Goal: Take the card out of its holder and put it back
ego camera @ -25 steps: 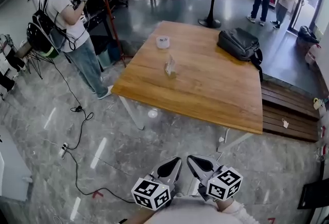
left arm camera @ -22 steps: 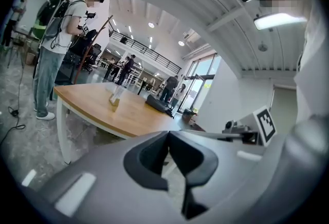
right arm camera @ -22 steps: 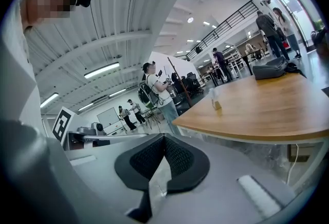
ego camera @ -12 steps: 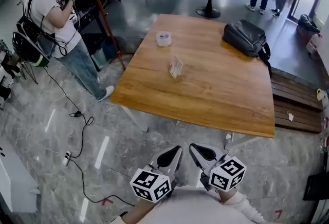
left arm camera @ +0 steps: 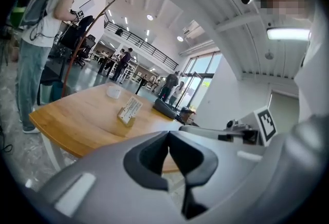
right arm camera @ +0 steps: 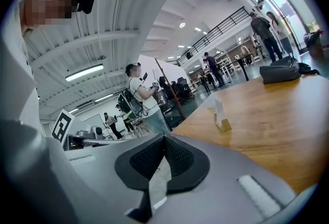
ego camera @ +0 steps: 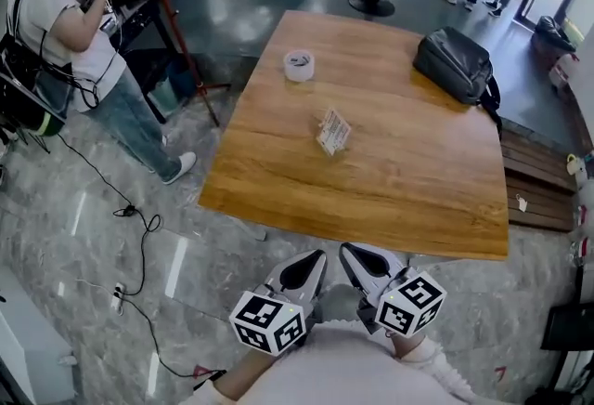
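Note:
A white card stands tilted in a small wooden holder (ego camera: 333,132) near the middle of the wooden table (ego camera: 399,185). The left gripper view shows the card and holder (left arm camera: 128,111) far ahead on the table, and so does the right gripper view (right arm camera: 221,115). Both grippers hang low by my body, short of the table's near edge and well away from the card. My left gripper (ego camera: 317,255) has its jaws together with nothing between them. My right gripper (ego camera: 346,249) is shut and empty too. The closed pads show in each gripper view (left arm camera: 168,133) (right arm camera: 164,137).
A roll of tape (ego camera: 298,65) lies at the table's far left and a black bag (ego camera: 455,66) at its far right. A person with a backpack (ego camera: 65,32) stands left of the table beside a red stand leg (ego camera: 176,32). Cables (ego camera: 139,227) cross the floor; a bench (ego camera: 548,199) runs along the right.
The view has come closer to the table, so the card and holder sit lower and larger in the head view. Both grippers stay shut close to my body.

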### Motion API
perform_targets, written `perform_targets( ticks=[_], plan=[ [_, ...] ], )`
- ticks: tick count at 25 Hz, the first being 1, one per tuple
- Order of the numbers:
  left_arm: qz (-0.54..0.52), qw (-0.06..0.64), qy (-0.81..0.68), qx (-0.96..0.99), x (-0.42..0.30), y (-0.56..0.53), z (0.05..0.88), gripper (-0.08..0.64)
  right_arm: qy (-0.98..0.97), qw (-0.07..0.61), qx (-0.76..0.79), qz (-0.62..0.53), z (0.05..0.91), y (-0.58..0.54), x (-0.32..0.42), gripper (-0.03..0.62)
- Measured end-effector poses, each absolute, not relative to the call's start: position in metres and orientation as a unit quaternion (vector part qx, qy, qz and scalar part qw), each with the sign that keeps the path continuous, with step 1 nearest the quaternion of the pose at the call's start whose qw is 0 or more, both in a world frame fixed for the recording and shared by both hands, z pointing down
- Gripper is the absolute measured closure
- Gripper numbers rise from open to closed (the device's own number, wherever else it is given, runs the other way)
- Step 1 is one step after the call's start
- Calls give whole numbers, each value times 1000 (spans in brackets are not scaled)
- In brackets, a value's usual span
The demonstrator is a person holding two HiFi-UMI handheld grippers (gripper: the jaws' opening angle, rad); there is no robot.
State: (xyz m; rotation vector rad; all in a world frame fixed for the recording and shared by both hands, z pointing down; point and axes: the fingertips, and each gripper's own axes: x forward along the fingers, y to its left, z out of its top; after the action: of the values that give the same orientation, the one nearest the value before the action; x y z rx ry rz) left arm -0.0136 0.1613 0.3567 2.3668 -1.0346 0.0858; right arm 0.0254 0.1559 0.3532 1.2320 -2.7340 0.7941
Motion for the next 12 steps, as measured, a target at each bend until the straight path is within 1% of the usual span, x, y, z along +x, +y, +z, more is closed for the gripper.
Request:
perform_targets(
  ticks=[6,12],
  plan=[
    [38,282,-381,880,-19,129,366,552,-878,38,398,264,363,124,15,594],
    [38,281,-390,876,-20,88,368,552,-880,38,395,262,365,81,18,594]
  ],
)
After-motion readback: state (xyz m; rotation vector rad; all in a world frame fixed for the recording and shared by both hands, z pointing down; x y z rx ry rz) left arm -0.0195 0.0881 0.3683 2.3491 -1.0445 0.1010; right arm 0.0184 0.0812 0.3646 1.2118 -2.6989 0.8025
